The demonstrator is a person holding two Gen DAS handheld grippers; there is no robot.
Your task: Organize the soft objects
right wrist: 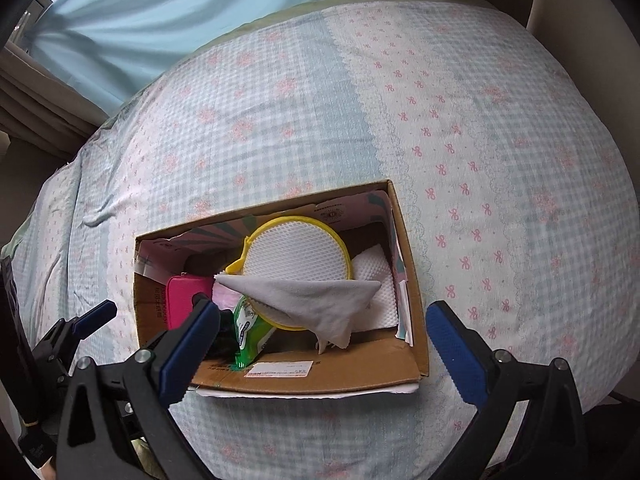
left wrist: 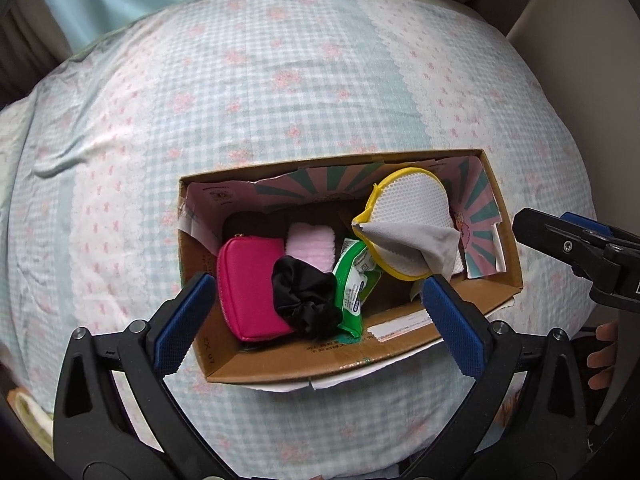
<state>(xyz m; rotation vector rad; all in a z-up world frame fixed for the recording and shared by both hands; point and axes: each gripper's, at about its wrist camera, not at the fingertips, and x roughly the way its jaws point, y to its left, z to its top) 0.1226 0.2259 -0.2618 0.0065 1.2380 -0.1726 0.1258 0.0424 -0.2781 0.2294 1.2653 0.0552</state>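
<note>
1 cardboard box (left wrist: 224, 364) holds 6 soft objects (mixed) — left gripper (left wrist: 316, 320), right gripper (right wrist: 320, 346) agape, empty.

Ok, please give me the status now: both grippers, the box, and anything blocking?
Left gripper open, empty. Right gripper open, empty. Cardboard box holds pink pouch, black scrunchie, green packet, mesh bag, grey cloth. Nothing blocking.

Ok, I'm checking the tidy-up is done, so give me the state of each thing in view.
Cardboard box: open-topped, on the bed.
Pink pouch: zipped shut, in the box.
Black scrunchie: in the box, against the pouch.
Green packet: in the box, tilted on edge.
Yellow-rimmed mesh bag: leaning upright in the box.
Grey cloth: draped over the mesh bag.
Left gripper: open, empty.
Right gripper: open, empty.
</note>
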